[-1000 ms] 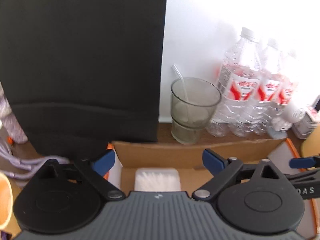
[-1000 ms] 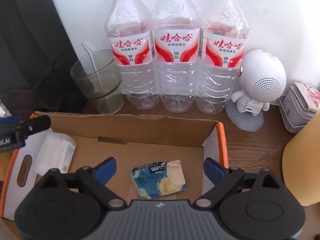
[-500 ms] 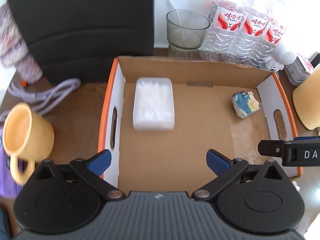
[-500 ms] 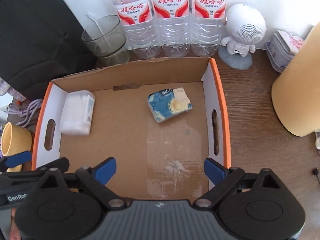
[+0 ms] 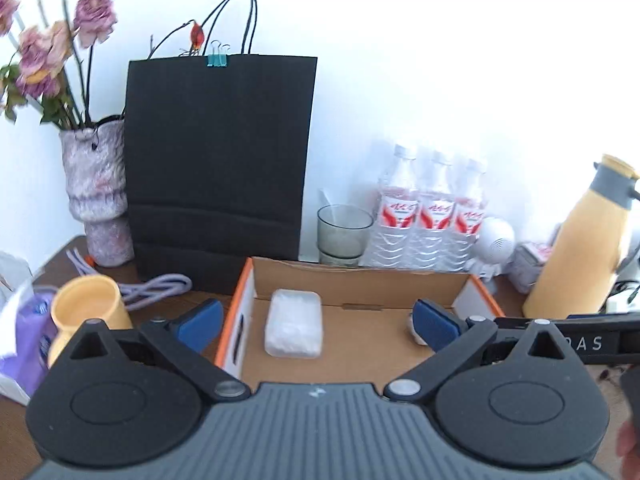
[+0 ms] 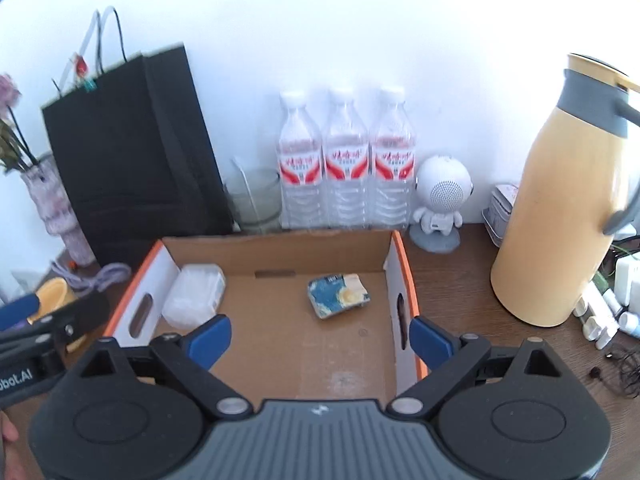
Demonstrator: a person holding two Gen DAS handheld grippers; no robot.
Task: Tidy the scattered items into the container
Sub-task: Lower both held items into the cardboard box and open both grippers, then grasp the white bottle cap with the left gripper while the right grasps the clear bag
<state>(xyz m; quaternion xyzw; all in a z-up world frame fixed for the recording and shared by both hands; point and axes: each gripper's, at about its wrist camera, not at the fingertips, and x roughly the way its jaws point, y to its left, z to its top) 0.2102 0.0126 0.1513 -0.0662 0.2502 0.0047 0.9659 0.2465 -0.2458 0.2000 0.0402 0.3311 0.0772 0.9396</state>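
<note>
Box point(image 6: 276, 344): open cardboard tray with orange rims and hand slots, directly ahead of and below both grippers; stiff enough on its floor, walls likely to flex if pinched.
Thermos point(image 6: 560, 208): tall yellow jug, right of the right gripper, outside the box; looks heavy and smooth, probably not for a 2-finger pinch.
Right gripper point(image 6: 320, 338): spread wide, holding nothing, raised over the near edge of the box.
Left gripper point(image 5: 318, 320): spread wide, holding nothing, hanging near the box's left wall.
Mug point(image 5: 86, 312): yellow, left of the left gripper, outside the box on the table; rigid, probably light; best taken by pinching the rim wall, 1 finger inside.
White pack point(image 6: 194, 294): soft wrapped tissue pack, already in the box, ahead-left of the right gripper beside the left wall; light, squashy, best taken across its narrow sides.
Blue pack point(image 6: 338, 294): small printed tissue pack, already in the box, straight ahead of the right gripper; light, yielding, wrapper likely slippery.
Small bottles point(image 6: 600, 320): scattered far right of the right gripper; light, prone to roll, best pinched across the body.
</note>
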